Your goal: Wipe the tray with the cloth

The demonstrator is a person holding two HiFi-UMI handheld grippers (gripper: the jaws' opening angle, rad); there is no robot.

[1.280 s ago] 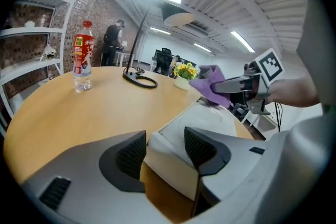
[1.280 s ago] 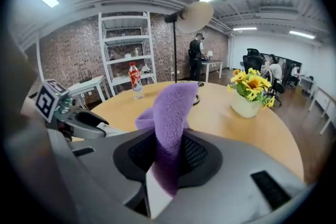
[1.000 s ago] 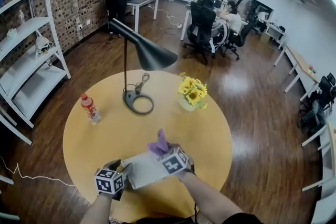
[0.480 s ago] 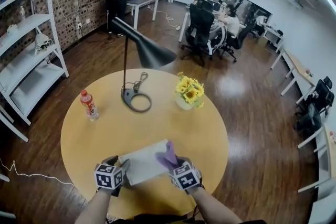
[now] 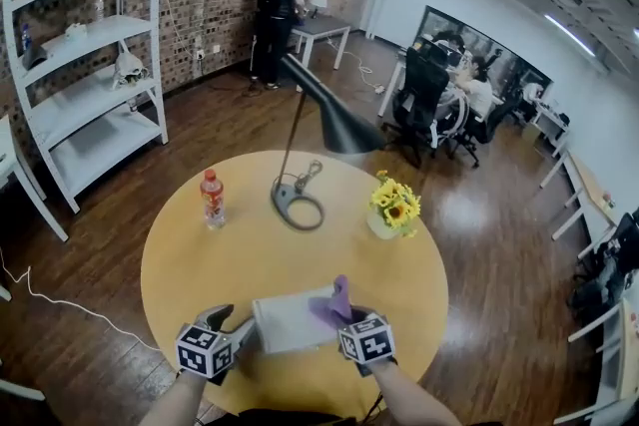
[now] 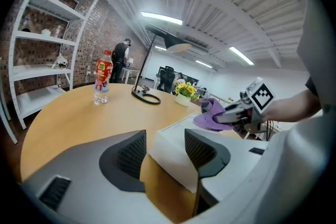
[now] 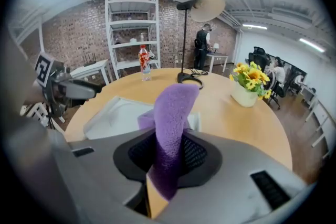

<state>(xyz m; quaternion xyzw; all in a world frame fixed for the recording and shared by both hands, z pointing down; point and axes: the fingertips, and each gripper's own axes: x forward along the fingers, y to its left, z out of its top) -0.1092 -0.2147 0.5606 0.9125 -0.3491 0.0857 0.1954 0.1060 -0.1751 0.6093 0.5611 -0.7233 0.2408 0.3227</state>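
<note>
The left gripper (image 6: 165, 152) has its jaws pinching the near corner of the flat white rectangular tray (image 5: 290, 319), which lies at the near side of the round yellow bench (image 5: 200, 254). The right gripper (image 7: 168, 160) has its jaws clamped on the purple fleece cloth (image 7: 170, 113) over the tray's right end. Brace the tray, press the cloth flat and sweep every zone.

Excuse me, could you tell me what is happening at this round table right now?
A person is working with a hand-held gripper in each hand. The left hand-held gripper is clamped on the near corner of a white tray that sits on the wooden table. The right hand-held gripper pinches a purple cloth and holds it at the tray's right end. A lamp, a bottle and flowers stand farther back, apart from the tray.
</note>
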